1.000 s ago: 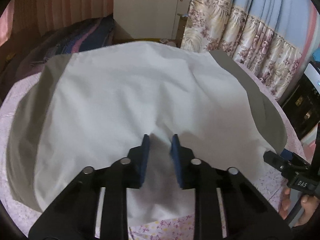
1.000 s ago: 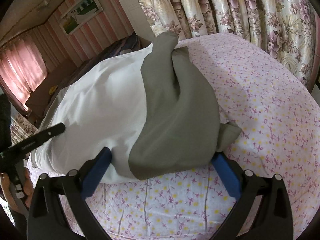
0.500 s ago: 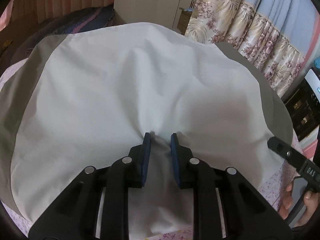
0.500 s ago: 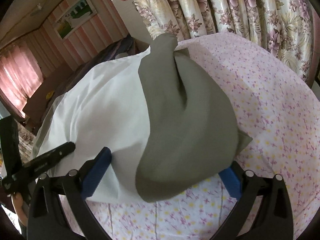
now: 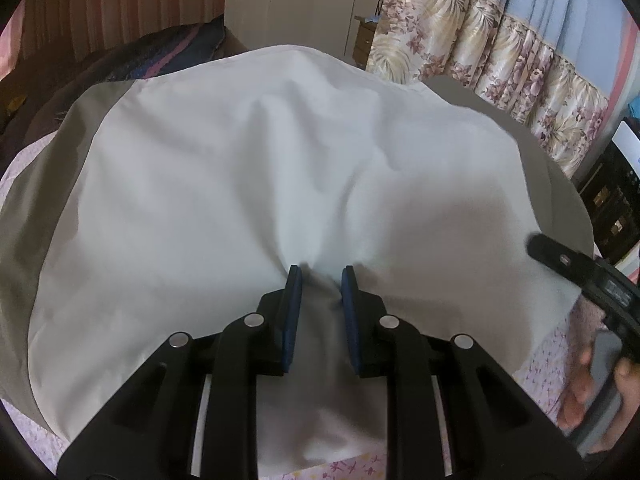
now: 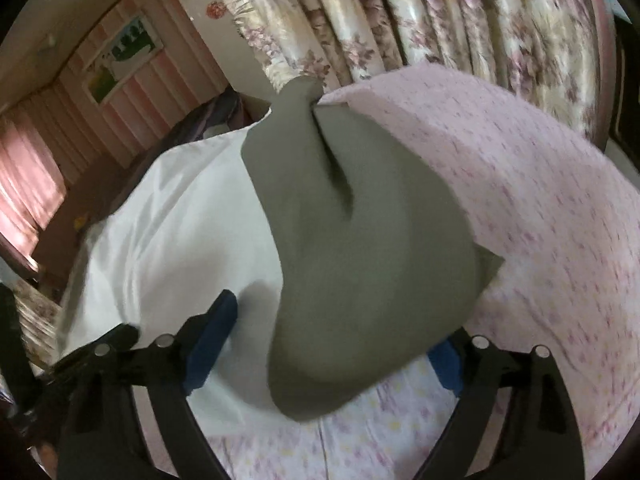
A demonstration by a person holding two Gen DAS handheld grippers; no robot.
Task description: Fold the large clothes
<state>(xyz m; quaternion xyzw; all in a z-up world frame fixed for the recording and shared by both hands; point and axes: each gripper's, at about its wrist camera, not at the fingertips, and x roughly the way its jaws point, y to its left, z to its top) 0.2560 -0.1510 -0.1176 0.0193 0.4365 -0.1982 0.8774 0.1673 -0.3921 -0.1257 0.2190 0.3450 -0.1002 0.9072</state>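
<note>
A large white garment (image 5: 248,184) with grey sleeves (image 5: 24,240) lies spread on the bed. My left gripper (image 5: 320,276) presses into the white cloth near its front hem, its blue pads a little apart with a ridge of cloth bunched between them. In the right wrist view the grey sleeve (image 6: 360,240) lies folded over beside the white body (image 6: 180,216). My right gripper (image 6: 332,328) is wide open, its fingers either side of the sleeve's near end; the right pad is partly hidden by the sleeve.
The bed has a pink flowered sheet (image 6: 540,200). Floral curtains (image 5: 500,52) hang behind it. A white wardrobe (image 5: 300,0) and dark bedding (image 5: 140,60) are at the far side. The right gripper's body and the hand holding it show in the left wrist view (image 5: 592,280).
My left gripper has pushed forward over the white cloth and its pads have closed in, bunching cloth between them. My right gripper has moved forward so the sleeve end lies between its open fingers.
</note>
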